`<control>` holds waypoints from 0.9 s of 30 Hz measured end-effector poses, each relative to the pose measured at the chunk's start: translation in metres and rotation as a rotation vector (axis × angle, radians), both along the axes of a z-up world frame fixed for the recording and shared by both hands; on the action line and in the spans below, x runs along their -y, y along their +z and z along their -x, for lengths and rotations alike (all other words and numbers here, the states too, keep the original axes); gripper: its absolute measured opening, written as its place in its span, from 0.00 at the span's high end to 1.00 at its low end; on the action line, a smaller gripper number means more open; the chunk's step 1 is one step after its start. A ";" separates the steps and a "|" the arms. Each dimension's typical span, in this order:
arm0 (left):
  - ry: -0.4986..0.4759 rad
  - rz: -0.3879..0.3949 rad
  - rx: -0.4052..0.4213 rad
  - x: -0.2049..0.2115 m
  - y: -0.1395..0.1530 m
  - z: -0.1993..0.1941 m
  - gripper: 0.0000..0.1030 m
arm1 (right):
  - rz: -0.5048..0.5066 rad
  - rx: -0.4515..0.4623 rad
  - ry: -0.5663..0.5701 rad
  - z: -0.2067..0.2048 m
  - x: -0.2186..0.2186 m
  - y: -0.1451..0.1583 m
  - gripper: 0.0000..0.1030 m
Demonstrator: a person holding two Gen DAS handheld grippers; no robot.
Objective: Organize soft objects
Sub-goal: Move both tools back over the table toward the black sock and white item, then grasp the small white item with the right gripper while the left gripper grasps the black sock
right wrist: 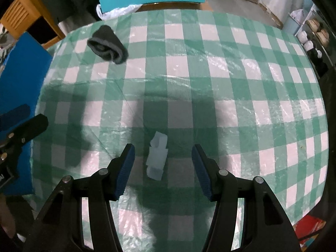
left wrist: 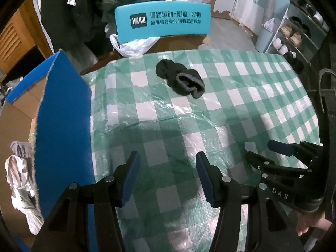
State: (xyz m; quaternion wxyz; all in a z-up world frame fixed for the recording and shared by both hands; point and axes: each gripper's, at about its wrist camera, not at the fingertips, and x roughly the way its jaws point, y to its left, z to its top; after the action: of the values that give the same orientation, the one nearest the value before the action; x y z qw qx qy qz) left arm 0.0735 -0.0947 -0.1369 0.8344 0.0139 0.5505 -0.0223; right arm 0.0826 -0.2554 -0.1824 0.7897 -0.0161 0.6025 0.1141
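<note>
A rolled dark grey sock bundle [left wrist: 181,79] lies on the green-and-white checked tablecloth [left wrist: 241,109], towards the far side; it also shows in the right wrist view [right wrist: 108,45] at the far left. My left gripper [left wrist: 168,178] is open and empty above the near part of the table. My right gripper [right wrist: 162,172] is open and empty, hovering over a small pale scrap [right wrist: 157,155] on the cloth. The right gripper also shows in the left wrist view [left wrist: 273,155], to the right of the left one.
A cardboard box with a blue flap [left wrist: 63,126] stands at the table's left edge, with crumpled cloth [left wrist: 19,180] inside. A teal box [left wrist: 162,22] and white plastic bag [left wrist: 132,46] sit beyond the far edge. Shelves with shoes [left wrist: 294,35] stand at right.
</note>
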 end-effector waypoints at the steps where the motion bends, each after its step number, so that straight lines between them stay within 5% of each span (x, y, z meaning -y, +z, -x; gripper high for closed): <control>1: -0.001 0.000 -0.003 0.001 -0.002 -0.001 0.46 | 0.000 -0.004 0.002 0.000 0.000 -0.003 0.44; 7: -0.013 -0.007 -0.009 0.007 -0.008 -0.006 0.46 | 0.021 -0.017 0.009 0.002 0.003 -0.016 0.45; 15: -0.007 0.008 -0.010 0.007 -0.011 -0.011 0.46 | 0.026 0.020 0.033 0.005 0.001 -0.013 0.83; 27: 0.041 0.047 0.018 -0.001 -0.009 -0.028 0.46 | 0.030 0.136 0.015 -0.016 -0.003 0.024 0.84</control>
State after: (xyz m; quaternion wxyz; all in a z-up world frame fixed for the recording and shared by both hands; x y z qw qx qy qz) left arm 0.1017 -0.0936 -0.1454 0.8396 -0.0169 0.5426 -0.0181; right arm 0.0990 -0.2529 -0.1579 0.8277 -0.0403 0.5488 0.1095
